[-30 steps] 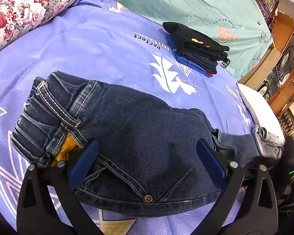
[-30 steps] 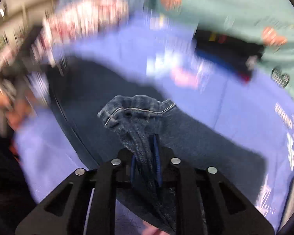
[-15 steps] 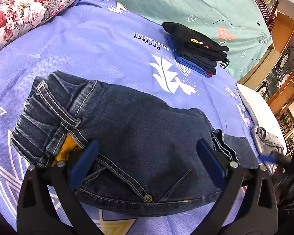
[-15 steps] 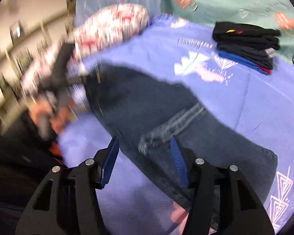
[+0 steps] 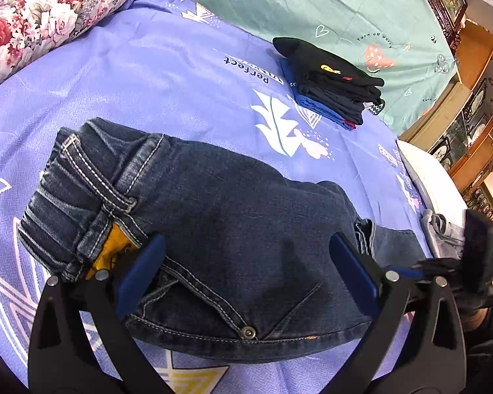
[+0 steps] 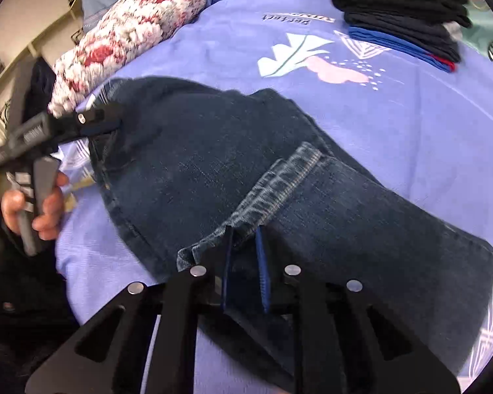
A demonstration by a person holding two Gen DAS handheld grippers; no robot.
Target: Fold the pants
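Note:
Dark blue jeans (image 5: 233, 223) lie folded on the purple bedsheet (image 5: 148, 75), waistband at the left with a yellow label showing. My left gripper (image 5: 246, 272) is open and empty, its blue pads straddling the jeans' near edge. In the right wrist view the jeans (image 6: 197, 164) lie with the leg hem (image 6: 279, 180) folded over onto them. My right gripper (image 6: 245, 249) is nearly closed, its narrow gap over the near end of the hem; whether it pinches the denim is unclear. The left gripper (image 6: 92, 121) shows there at the jeans' far left.
A stack of folded dark clothes (image 5: 332, 78) lies at the back of the bed, also in the right wrist view (image 6: 401, 10). A floral pillow (image 5: 49, 16) lies at the back left. A grey garment (image 5: 443, 229) and wooden cabinets (image 5: 470, 98) are at the right.
My right gripper let go of the leg end, opened, then narrowed again low over the hem, which now lies flat on the jeans. My left gripper has not moved.

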